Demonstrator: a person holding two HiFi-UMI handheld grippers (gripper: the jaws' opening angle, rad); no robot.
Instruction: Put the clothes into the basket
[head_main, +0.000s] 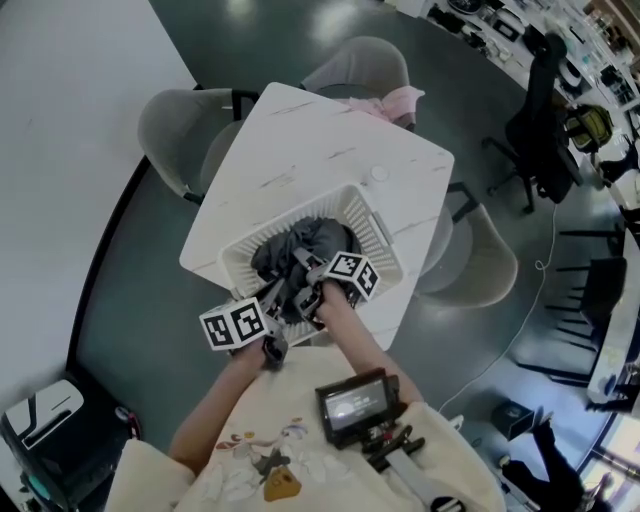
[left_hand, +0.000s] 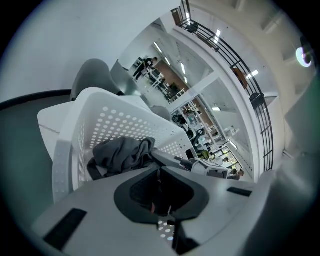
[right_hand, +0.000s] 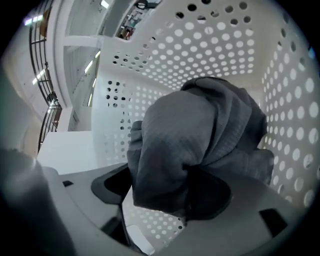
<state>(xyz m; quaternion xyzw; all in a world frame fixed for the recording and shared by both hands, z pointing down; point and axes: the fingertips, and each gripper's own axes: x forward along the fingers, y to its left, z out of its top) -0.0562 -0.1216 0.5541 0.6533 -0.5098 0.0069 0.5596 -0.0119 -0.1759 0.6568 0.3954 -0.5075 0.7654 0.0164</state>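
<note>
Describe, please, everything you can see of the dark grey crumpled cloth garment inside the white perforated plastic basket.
The dark grey garment is soft, finely textured fabric, bunched into loose folds with no clear shape. It lies heaped inside the white perforated plastic basket, near its holed walls. One fold sits between the wide-apart jaws of the right gripper, touching one dark pad.

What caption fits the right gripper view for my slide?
Grey cloth sits between the wide-apart right tongs inside the white basket.
</note>
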